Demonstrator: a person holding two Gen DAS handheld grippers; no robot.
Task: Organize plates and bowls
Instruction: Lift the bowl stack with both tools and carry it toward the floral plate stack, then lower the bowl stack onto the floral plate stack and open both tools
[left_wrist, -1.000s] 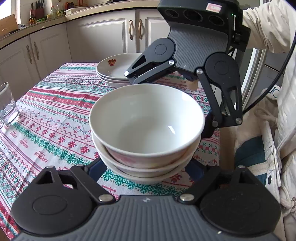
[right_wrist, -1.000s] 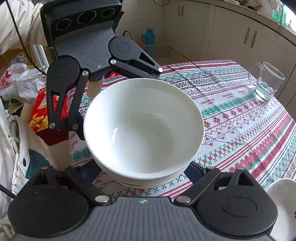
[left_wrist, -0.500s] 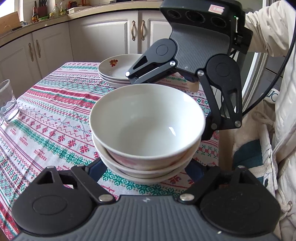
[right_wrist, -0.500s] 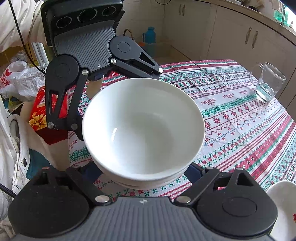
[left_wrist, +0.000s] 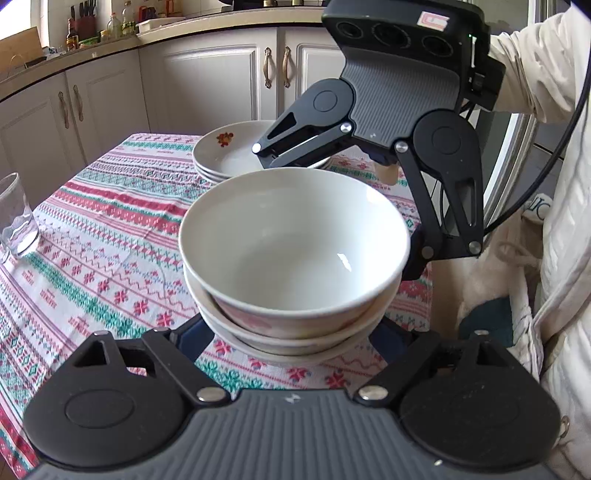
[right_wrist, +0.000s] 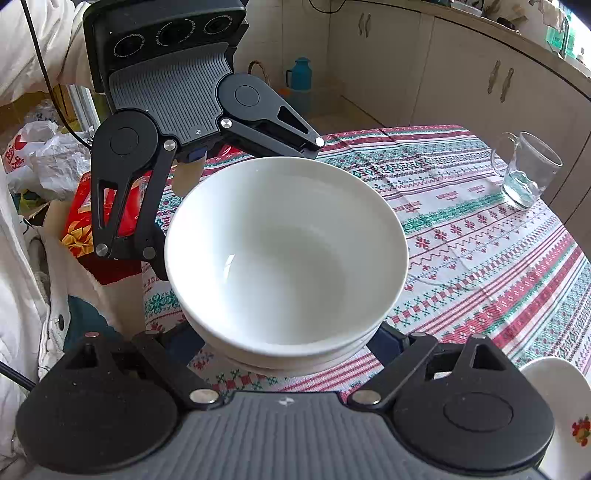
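Note:
A stack of white bowls (left_wrist: 295, 254) is held between both grippers above the patterned tablecloth (left_wrist: 110, 236); it also shows in the right wrist view (right_wrist: 288, 254). My left gripper (left_wrist: 291, 332) is open wide, its fingers cradling the stack's near underside. My right gripper (right_wrist: 288, 339) is open wide and cradles the opposite side; it faces me in the left wrist view (left_wrist: 369, 155). A stack of white plates with a red flower mark (left_wrist: 232, 151) sits on the far end of the table, behind the bowls.
A clear glass (left_wrist: 16, 218) stands at the table's left edge, also seen in the right wrist view (right_wrist: 528, 173). Cream kitchen cabinets (left_wrist: 207, 77) are behind. A red box (right_wrist: 85, 210) and bags lie beside the table. The table edge runs near the person's white coat (left_wrist: 561, 221).
The bowl stack and both grippers have moved slightly toward the plate stack and the view has risen a little. Grip on the bowls is unchanged.

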